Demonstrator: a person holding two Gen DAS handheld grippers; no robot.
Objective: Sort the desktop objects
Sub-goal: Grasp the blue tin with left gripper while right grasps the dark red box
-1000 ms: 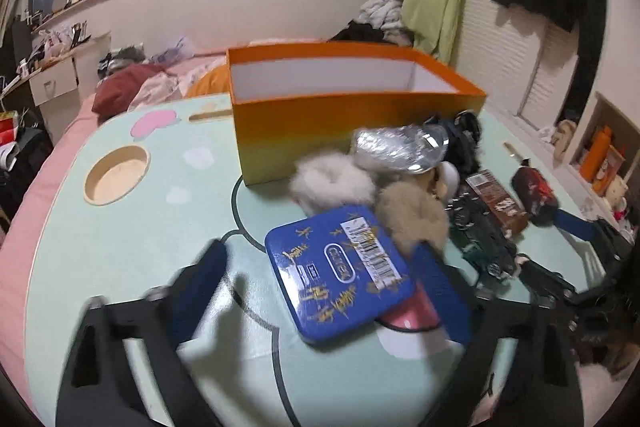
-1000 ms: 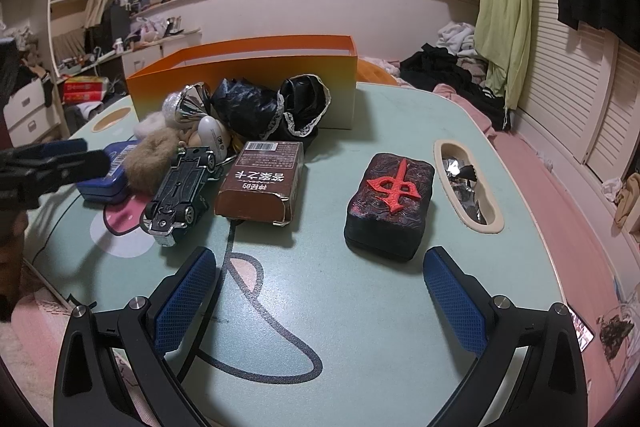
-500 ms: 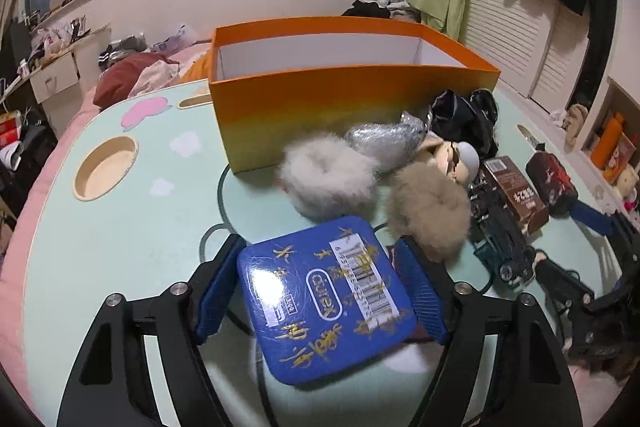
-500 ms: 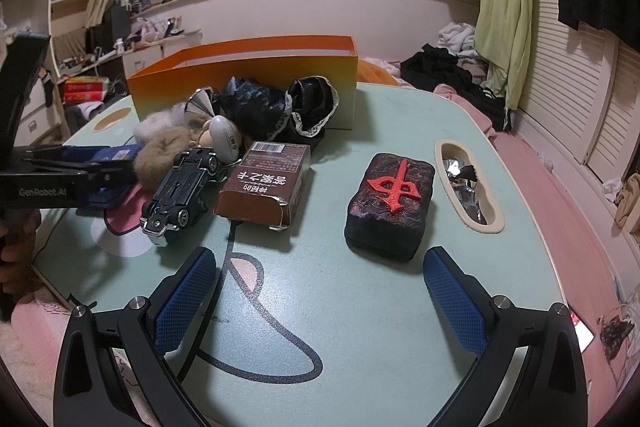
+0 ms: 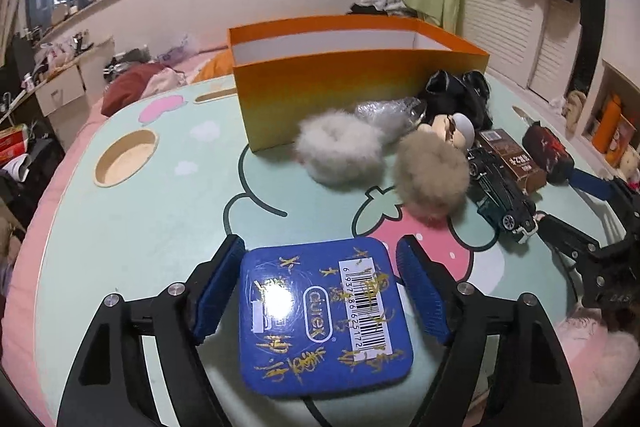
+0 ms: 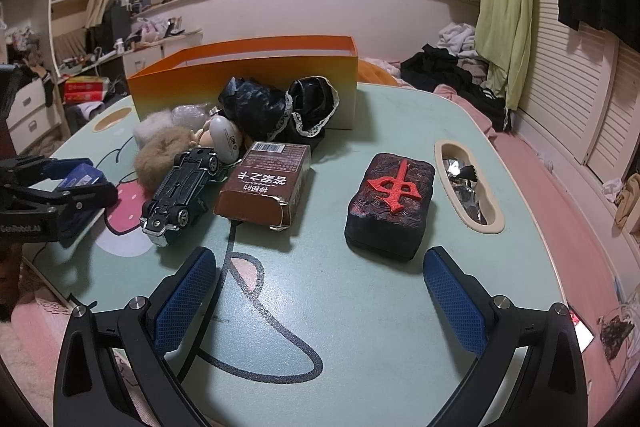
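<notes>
My left gripper (image 5: 320,291) is shut on a blue tin (image 5: 324,311) with gold marks and a barcode, held between both blue pads near the table's front edge; it also shows in the right wrist view (image 6: 78,177). An open orange box (image 5: 352,75) stands behind. My right gripper (image 6: 318,301) is open and empty, just in front of a dark block with a red character (image 6: 390,201). A brown carton (image 6: 264,189), a dark toy car (image 6: 180,191), two fur pompoms (image 5: 338,151) (image 5: 432,177) and black lace cloth (image 6: 280,107) lie between.
The mint cartoon table (image 5: 160,211) has a round cup hole (image 5: 126,157) at the left and an oval slot (image 6: 468,187) holding foil at the right. A bed with clothes lies behind. A crinkled plastic bag (image 5: 388,111) and a small doll head (image 6: 224,137) sit by the box.
My left gripper closed in on the blue tin and drew it back toward the table's front edge, away from the pompoms. The right gripper has not moved.
</notes>
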